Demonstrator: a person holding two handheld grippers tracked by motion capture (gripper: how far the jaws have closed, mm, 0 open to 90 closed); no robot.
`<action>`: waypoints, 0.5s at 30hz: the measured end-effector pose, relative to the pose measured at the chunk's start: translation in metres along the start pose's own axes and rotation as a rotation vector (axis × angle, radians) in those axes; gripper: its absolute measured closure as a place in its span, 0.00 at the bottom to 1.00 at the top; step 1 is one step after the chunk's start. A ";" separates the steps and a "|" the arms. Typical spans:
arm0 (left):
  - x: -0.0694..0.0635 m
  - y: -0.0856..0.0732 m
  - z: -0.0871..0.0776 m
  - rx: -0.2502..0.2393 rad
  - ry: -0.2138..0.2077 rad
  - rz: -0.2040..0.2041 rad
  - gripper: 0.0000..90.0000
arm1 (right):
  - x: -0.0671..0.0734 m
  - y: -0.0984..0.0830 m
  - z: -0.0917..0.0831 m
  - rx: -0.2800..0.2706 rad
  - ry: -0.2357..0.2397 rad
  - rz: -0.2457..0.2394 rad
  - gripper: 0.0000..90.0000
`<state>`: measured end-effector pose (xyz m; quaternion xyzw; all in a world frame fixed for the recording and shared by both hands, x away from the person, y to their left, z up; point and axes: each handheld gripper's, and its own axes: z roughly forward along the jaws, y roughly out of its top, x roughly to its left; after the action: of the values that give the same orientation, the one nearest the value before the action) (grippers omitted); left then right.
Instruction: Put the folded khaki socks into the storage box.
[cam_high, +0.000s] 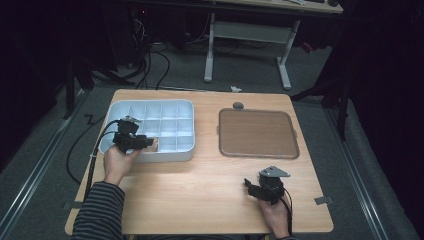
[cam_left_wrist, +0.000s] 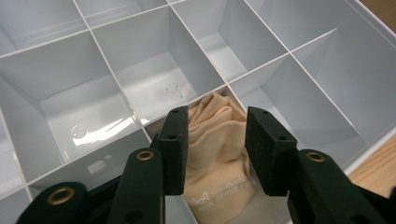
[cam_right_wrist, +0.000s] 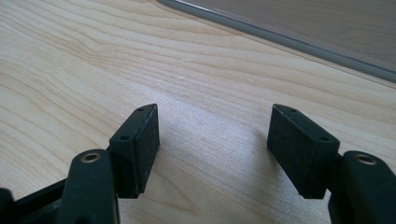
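A: Where did the beige cloth (cam_left_wrist: 215, 154) sit?

B: In a near-edge compartment of the white organizer (cam_high: 185, 106); the left claw (cam_left_wrist: 217, 144) straddled it, pads parted, apparently releasing.

A: The right claw (cam_right_wrist: 212, 140)?

B: Open, empty, idle over the tabletop (cam_right_wrist: 70, 60).

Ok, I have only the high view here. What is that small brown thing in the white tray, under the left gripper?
Observer: A folded beige cloth with small printed letters, lying in one compartment of the tray.
Operator: Is the left gripper holding it?
Observer: No. Its fingers stand open at both sides of the cloth and seem not to squeeze it.
Operator: And the right gripper?
Observer: Open, nothing between its fingers, over the bare table.
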<state>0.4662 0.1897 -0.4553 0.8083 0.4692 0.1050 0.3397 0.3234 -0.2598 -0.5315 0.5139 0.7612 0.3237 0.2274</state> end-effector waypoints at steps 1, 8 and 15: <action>-0.001 0.000 -0.001 -0.004 -0.005 0.001 0.66 | 0.000 0.000 0.000 0.000 0.000 0.000 0.38; -0.004 -0.005 -0.011 -0.025 -0.006 0.002 0.65 | 0.000 0.000 0.000 0.000 0.002 0.000 0.38; -0.006 -0.013 -0.022 -0.048 -0.007 0.004 0.62 | 0.000 0.000 0.000 0.000 0.001 0.000 0.38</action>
<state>0.4431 0.1992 -0.4463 0.8014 0.4636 0.1140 0.3604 0.3233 -0.2598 -0.5314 0.5138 0.7613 0.3240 0.2269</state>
